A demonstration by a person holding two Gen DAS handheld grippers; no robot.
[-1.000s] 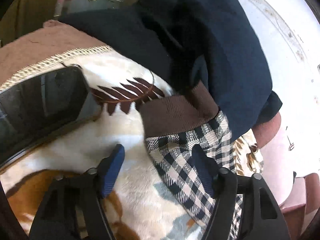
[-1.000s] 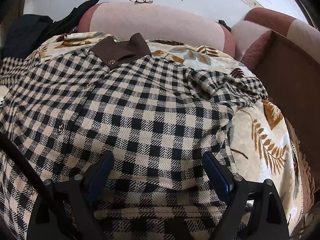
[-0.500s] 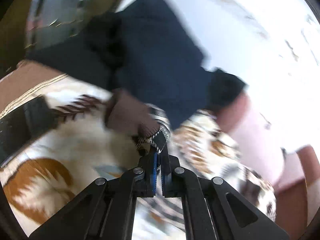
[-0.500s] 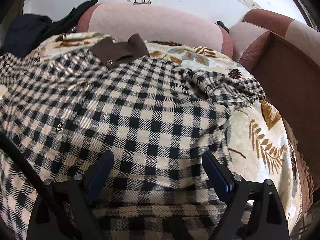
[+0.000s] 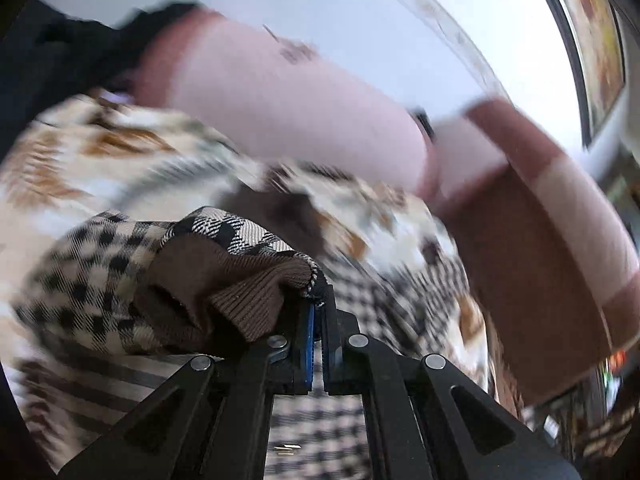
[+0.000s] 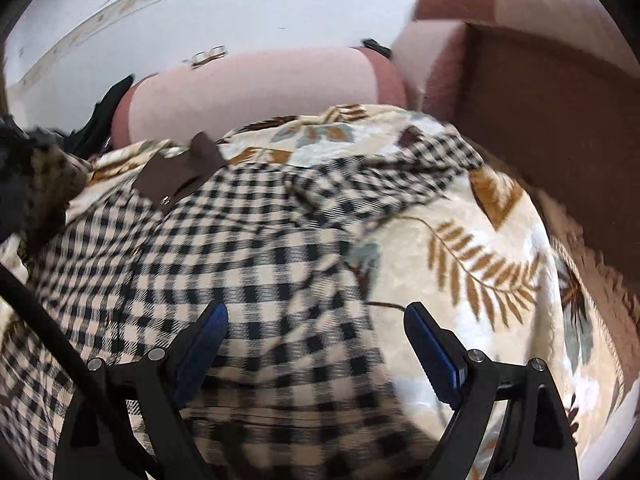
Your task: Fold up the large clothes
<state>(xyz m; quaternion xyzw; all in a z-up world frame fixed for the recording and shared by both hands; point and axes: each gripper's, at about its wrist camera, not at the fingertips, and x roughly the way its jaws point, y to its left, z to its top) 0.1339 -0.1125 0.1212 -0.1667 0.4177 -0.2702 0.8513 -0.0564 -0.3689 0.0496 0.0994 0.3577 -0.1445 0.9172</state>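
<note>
A black-and-cream checked jacket (image 6: 248, 248) with a brown collar (image 6: 180, 172) lies spread on a leaf-patterned blanket (image 6: 480, 280). My left gripper (image 5: 318, 308) is shut on the jacket's brown ribbed cuff (image 5: 240, 284), holding the sleeve (image 5: 100, 264) lifted above the jacket body. My right gripper (image 6: 316, 332) is open and empty, hovering low over the jacket's right side near its hem. The jacket's right sleeve (image 6: 400, 172) lies out toward the sofa arm.
A pink sofa backrest (image 6: 248, 88) runs behind the blanket, with a brown sofa arm (image 6: 540, 128) at the right. Dark navy clothes (image 6: 16, 184) are piled at the far left. Glasses (image 6: 208, 56) rest on top of the backrest.
My left gripper closed on the cuff and swung right, lifting the sleeve over the jacket. My right gripper shifted right, staying open.
</note>
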